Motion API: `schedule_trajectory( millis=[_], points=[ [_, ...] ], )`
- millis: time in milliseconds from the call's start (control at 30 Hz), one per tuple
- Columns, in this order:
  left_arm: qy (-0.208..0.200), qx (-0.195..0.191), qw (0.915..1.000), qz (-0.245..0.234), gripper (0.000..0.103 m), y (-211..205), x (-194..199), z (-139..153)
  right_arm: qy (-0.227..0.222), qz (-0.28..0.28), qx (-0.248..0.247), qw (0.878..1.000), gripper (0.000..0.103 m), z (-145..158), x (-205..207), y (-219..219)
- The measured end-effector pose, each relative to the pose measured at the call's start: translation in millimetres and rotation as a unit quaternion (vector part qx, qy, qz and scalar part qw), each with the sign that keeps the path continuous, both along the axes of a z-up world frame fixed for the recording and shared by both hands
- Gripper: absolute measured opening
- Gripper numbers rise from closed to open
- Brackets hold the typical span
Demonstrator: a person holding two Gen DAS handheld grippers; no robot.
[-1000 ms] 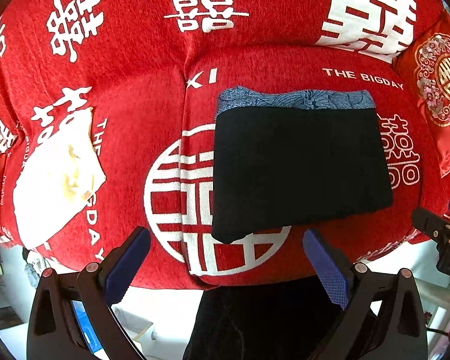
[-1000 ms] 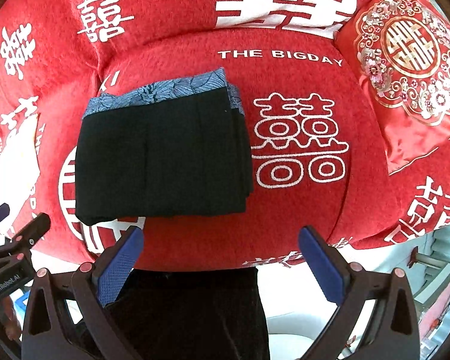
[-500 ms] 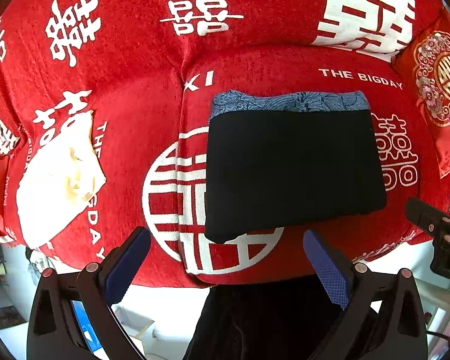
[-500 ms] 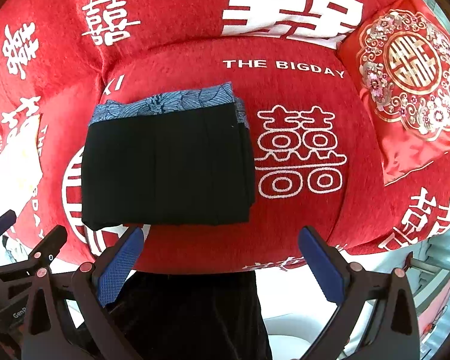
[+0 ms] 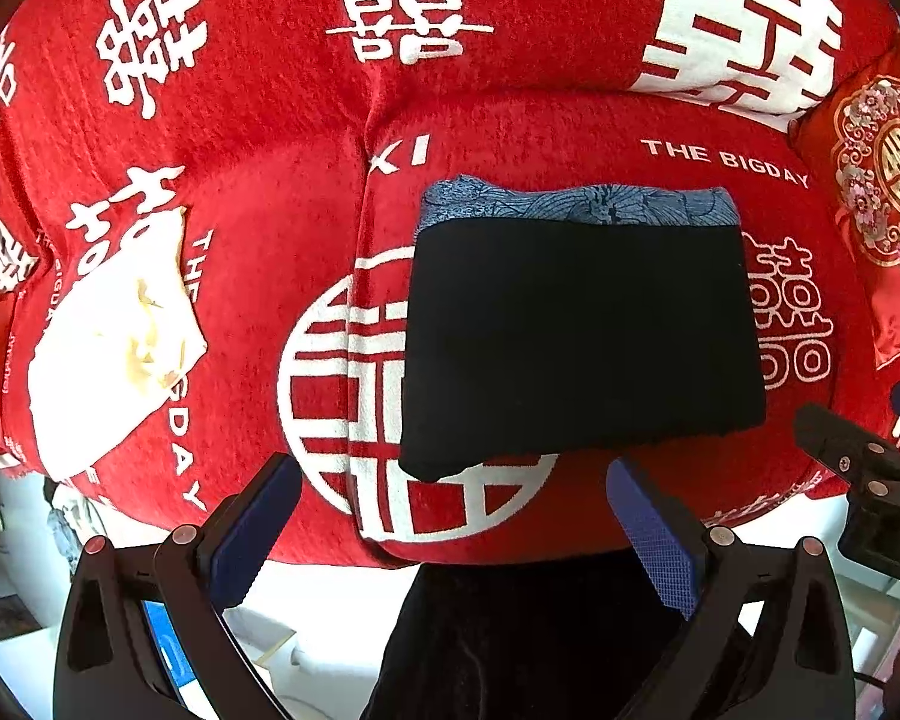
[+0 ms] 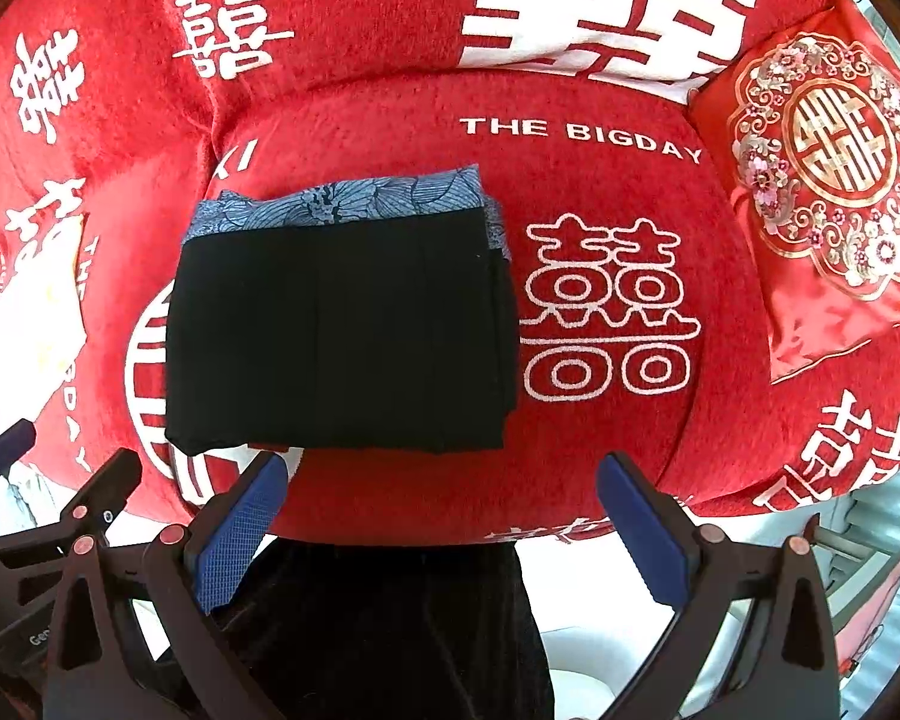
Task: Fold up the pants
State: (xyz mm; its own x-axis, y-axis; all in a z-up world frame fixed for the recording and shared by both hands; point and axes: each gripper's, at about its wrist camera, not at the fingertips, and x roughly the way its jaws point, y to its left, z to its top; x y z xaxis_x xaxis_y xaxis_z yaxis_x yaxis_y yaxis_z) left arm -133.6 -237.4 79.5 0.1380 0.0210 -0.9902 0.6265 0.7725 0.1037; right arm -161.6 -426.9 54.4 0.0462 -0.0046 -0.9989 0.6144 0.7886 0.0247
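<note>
Since a second ago I have drawn both grippers slightly back; the pants (image 5: 576,342) have stayed put. They lie folded into a flat black rectangle, long axis running left-right across the sofa (image 5: 282,276) seat, patterned blue waistband at the far edge, near edge close to the seat's front edge. My left gripper (image 5: 450,534) and right gripper (image 6: 444,534) hover level off the front edge, fingers spread wide, holding nothing. A white cloth (image 5: 108,354) lies at the seat's left; a cushion (image 6: 828,180) leans at the right corner.
</note>
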Motion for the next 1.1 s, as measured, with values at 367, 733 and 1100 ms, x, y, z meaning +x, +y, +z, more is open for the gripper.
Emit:
schedule_trajectory(
  millis=[367, 733, 1100],
  points=[
    [0.003, 0.002, 1.0000, -0.005, 0.102, -9.4, -2.4, -0.7, 0.001, -0.008, 0.001, 1.000, 0.103, 0.1, -2.7, -5.2],
    [0.001, 0.001, 1.0000, -0.007, 0.102, -14.0, -2.7, -0.1, 0.001, -0.008, 0.002, 1.000, 0.103, 0.0, -2.3, -6.1],
    [0.002, 0.002, 1.0000, -0.004, 0.102, -14.4, 1.5, -1.3, 0.003, -0.008, 0.002, 1.000, 0.103, -2.8, -1.4, -2.5]
  ],
)
